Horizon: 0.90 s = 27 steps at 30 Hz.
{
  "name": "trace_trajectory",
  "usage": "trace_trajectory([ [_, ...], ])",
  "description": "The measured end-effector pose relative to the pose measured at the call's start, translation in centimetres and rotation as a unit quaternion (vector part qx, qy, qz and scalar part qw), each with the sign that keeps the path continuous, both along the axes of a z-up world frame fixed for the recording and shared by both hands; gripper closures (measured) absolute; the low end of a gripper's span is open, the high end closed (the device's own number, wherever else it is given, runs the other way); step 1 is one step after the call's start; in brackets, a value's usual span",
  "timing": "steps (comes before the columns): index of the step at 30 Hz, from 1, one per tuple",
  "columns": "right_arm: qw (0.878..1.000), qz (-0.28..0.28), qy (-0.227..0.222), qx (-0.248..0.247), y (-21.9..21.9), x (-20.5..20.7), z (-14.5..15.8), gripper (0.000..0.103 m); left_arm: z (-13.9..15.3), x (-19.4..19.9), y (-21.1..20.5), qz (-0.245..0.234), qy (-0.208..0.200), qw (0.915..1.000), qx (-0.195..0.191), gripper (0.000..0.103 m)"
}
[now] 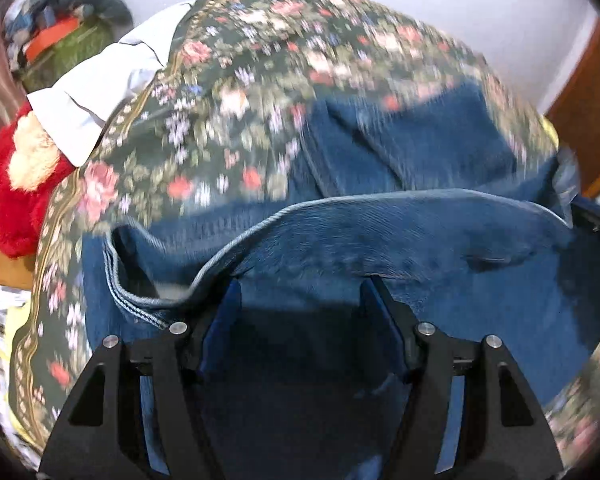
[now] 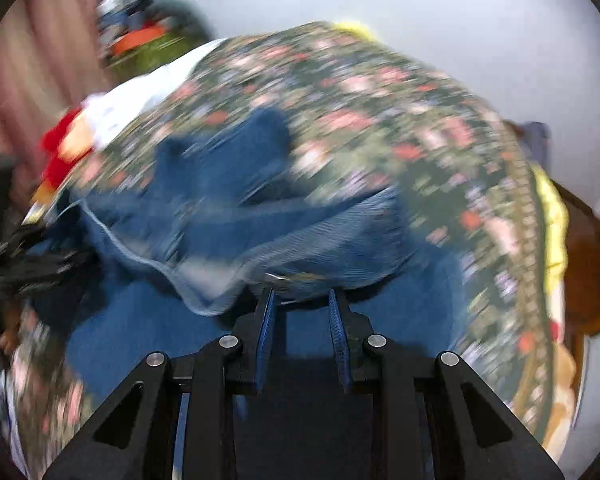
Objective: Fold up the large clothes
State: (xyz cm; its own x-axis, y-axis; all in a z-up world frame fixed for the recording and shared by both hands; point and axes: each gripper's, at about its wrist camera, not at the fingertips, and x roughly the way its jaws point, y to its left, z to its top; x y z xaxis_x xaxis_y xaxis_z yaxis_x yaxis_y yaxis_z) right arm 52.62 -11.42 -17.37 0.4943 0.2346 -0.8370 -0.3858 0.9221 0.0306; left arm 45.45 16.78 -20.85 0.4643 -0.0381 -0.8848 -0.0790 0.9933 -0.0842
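Jeans (image 1: 400, 148) in blue denim lie spread on a flower-patterned bedspread (image 1: 236, 92), and a raised fold of their cloth is carried by both grippers at the near edge. Seen from the left wrist, the left gripper (image 1: 300, 284) has its jaws standing fairly wide with the denim edge draped over the tips, so I cannot tell whether it truly pinches the cloth. From the right wrist, the right gripper (image 2: 302, 294) has its jaws nearly together on the hem, clamping it. The rest of the garment lies ahead of and below both tools, its long axis seeming to run away from them toward the far side of the bed, legs pointing off. Both grippers sit side by side along the lifted edge, about equally near. A white garment (image 1: 100, 92) lies at the far left.
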Motion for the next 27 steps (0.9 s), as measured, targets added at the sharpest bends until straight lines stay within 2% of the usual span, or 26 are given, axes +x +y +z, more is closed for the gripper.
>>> trace_trajectory([
  [2,0.999,-0.047,-0.015,0.017,-1.0,2.2,0.7,0.08,0.3,1.5,0.5,0.008,-0.006,0.9999,0.002,0.038],
  [6,0.993,-0.113,0.004,0.032,-3.3,5.3,0.6,0.08,-0.1,4.4,0.8,0.019,0.016,0.9956,0.091,0.038],
  [8,0.989,-0.134,0.017,0.055,-4.6,5.6,0.9,0.08,0.5,4.4,0.8,0.017,0.014,0.9931,0.115,0.038],
  [9,0.988,-0.134,0.02,0.068,-5.1,5.2,1.1,0.08,1.5,3.8,0.9,0.008,-0.001,0.9933,0.115,0.038],
  [12,0.988,-0.112,0.036,0.105,-5.7,3.9,2.0,0.08,4.2,1.4,2.0,0.011,-0.032,0.9961,0.082,0.038],
  [15,0.991,-0.071,0.037,0.111,-4.4,1.9,3.6,0.08,6.3,-1.1,2.6,-0.002,-0.048,0.998,0.041,0.035],
  [19,0.991,-0.024,0.018,0.133,-1.7,-0.7,5.7,0.08,7.5,-3.5,2.5,-0.018,-0.064,0.9964,0.053,0.023],
  [21,0.99,0.007,0.028,0.136,0.8,-1.7,5.7,0.08,7.0,-4.4,2.5,-0.028,-0.059,0.9958,0.064,0.021],
  [23,0.991,0.04,0.045,0.117,3.6,-2.6,4.5,0.08,5.7,-4.8,2.6,-0.038,-0.044,0.9954,0.076,0.02],
  [27,0.993,0.078,0.078,0.041,8.2,-4.2,0.5,0.08,0.5,-5.2,3.4,-0.035,0.024,0.9936,0.104,0.02],
])
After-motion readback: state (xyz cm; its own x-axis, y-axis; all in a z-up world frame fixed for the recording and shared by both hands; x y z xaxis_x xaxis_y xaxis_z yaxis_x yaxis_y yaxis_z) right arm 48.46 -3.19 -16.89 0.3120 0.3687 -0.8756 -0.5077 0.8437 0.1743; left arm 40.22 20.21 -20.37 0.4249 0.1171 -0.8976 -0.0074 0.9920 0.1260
